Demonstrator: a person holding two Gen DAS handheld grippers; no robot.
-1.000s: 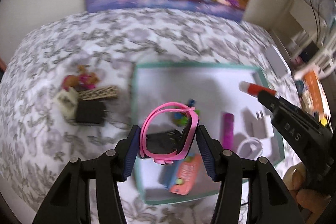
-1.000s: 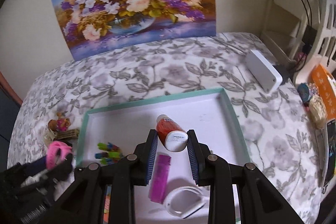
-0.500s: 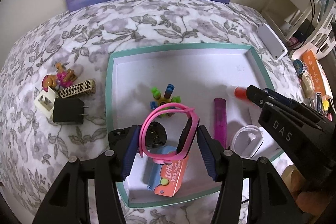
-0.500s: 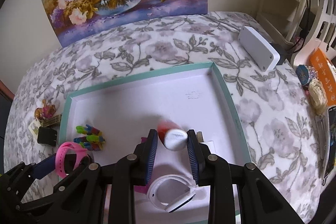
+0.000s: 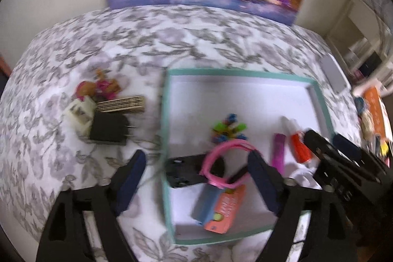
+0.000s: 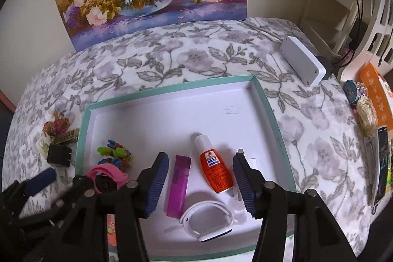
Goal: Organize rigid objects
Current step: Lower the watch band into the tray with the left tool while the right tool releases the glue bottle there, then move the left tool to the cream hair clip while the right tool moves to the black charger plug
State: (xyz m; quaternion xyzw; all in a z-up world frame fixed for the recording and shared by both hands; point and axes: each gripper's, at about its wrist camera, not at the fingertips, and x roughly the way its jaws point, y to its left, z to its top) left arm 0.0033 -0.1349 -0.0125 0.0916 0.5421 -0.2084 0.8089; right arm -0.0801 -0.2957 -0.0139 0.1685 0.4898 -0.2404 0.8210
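The right gripper [image 6: 201, 179] has just been opening: its blue ribbed pads stand apart, and the orange bottle [image 6: 216, 168] lies free between them on the white floor of the tray [image 6: 266, 102], touching neither pad. The bottle is small and orange with a white ribbed cap pointing away from the gripper and a white label on its side. Just left of it lies a purple lighter [image 6: 178, 186], and nearer the camera a white wristband [image 6: 208, 220].

The left gripper [image 5: 196, 178] has also just been opening – its jaws are spread wide, and the pink watch [image 5: 224, 163] sits loose between them, a pink looped strap with a dark face, in the tray's near left part beside a black remote-like piece [image 5: 183, 171] and above an orange and blue pack [image 5: 221, 208]. Whether the strap still touches the right pad is lost in blur. A cluster of bright clips [image 6: 114, 154] lies beyond it.

Outside the tray, on the flowered bedspread [image 6: 172, 60], a black charger [image 6: 59, 155] and some small trinkets [image 6: 57, 125] remain.
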